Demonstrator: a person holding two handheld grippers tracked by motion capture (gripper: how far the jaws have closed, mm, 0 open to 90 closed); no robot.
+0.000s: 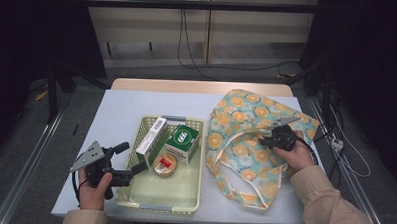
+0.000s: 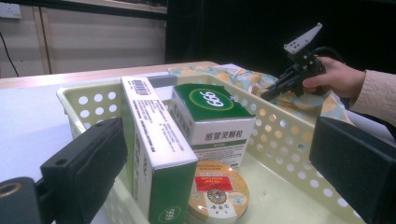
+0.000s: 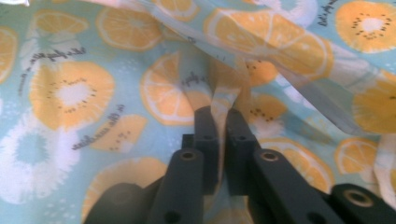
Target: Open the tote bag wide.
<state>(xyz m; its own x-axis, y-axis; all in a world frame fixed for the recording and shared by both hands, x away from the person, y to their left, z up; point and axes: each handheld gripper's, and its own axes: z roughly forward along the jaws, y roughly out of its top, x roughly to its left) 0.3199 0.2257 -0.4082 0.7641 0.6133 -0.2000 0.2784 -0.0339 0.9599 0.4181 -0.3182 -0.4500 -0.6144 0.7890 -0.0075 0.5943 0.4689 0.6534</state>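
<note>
Your left claw point(image 1: 129, 162) sits at the near left corner of the pale yellow basket point(image 1: 193, 202), held low over the tabletop point(image 1: 122, 102) with its jaws spread wide and nothing between them. In the left gripper view the two black pads point(image 2: 88, 163) frame the basket's corner, one outside the perforated wall, the other far off at the right edge.

Inside the basket, the tall white-and-green box point(image 1: 152, 135) lies along the left side, its long edge running away from you. Just to its right stands the green-topped square box point(image 1: 183, 141), close beside the tall one. In front of that box, nearer you, lies the round tin point(image 1: 165, 165) with a red label, flat on the basket floor and touching or almost touching both boxes.

To the right of the basket, the orange-slice patterned cloth bag point(image 1: 236, 118) lies crumpled on the tabletop, with a handle loop trailing toward you. Your right claw point(image 1: 266, 140) rests on the bag's middle, jaws nearly together and pinching a fold of the fabric point(image 3: 222, 100), which rises up between the pads in the right gripper view.
</note>
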